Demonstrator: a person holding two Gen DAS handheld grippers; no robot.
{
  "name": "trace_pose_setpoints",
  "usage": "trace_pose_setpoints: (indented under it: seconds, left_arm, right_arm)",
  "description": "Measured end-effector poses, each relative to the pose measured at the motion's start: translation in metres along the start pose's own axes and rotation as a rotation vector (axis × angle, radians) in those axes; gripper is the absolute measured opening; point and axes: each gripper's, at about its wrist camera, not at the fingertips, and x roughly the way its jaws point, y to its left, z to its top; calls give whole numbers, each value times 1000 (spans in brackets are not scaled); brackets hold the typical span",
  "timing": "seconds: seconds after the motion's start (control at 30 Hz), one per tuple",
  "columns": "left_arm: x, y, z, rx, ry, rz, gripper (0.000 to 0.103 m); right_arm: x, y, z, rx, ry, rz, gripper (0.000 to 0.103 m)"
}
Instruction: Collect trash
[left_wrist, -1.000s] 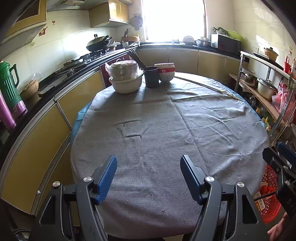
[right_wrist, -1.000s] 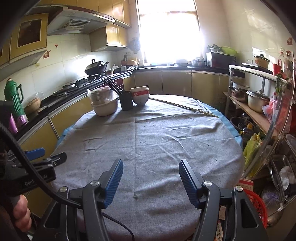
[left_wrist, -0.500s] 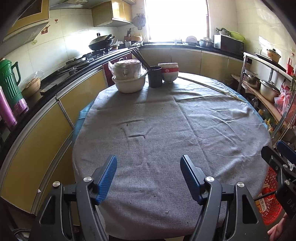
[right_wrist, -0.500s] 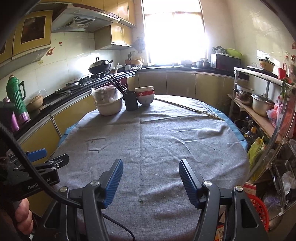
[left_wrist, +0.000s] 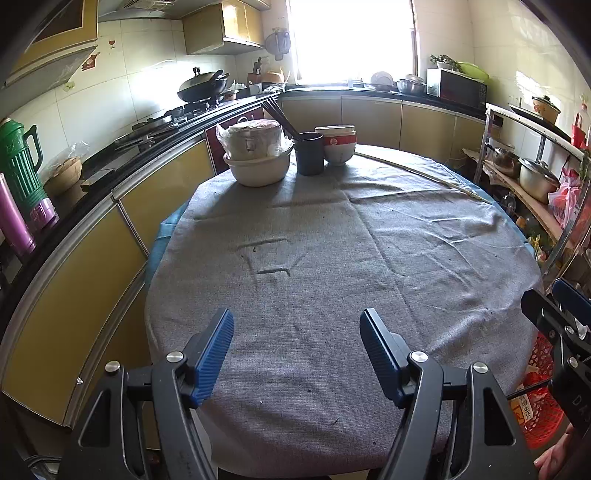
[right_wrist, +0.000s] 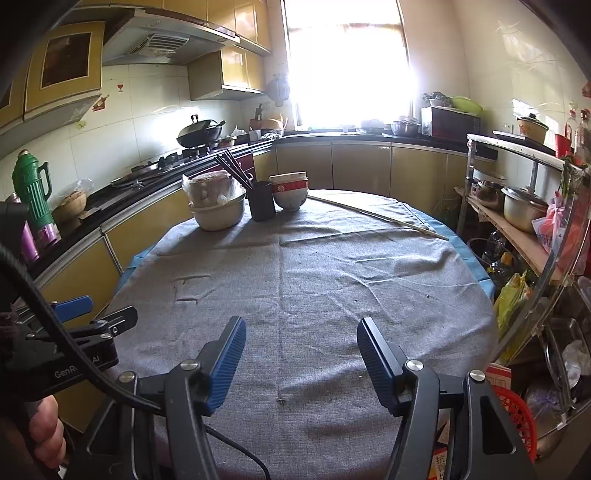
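The round table wears a grey cloth (left_wrist: 332, 258) with only small dark crumbs on it, such as a speck (right_wrist: 280, 400) near the front edge. My left gripper (left_wrist: 295, 325) hovers open over the near part of the cloth, nothing between its blue pads. My right gripper (right_wrist: 301, 328) is open and empty too, a little to the right of it. Each gripper also shows at the edge of the other's view. A red plastic basket (left_wrist: 543, 417) with paper scraps stands on the floor by the table's right side.
At the table's far end stand a stack of bowls in a bag (left_wrist: 258, 155), a dark cup of chopsticks (left_wrist: 309, 153) and red-banded bowls (left_wrist: 338, 146). A long thin stick (right_wrist: 376, 214) lies far right. The counter runs along the left; a pot rack (right_wrist: 517, 221) stands right.
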Motion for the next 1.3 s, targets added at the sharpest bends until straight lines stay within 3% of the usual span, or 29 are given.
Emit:
trace_pose_setpoints:
  seconds: [1.3]
  left_arm:
    - [5,1,-2,5,15,3,71]
  right_arm:
    - [7,0,-5,11,21,3,66]
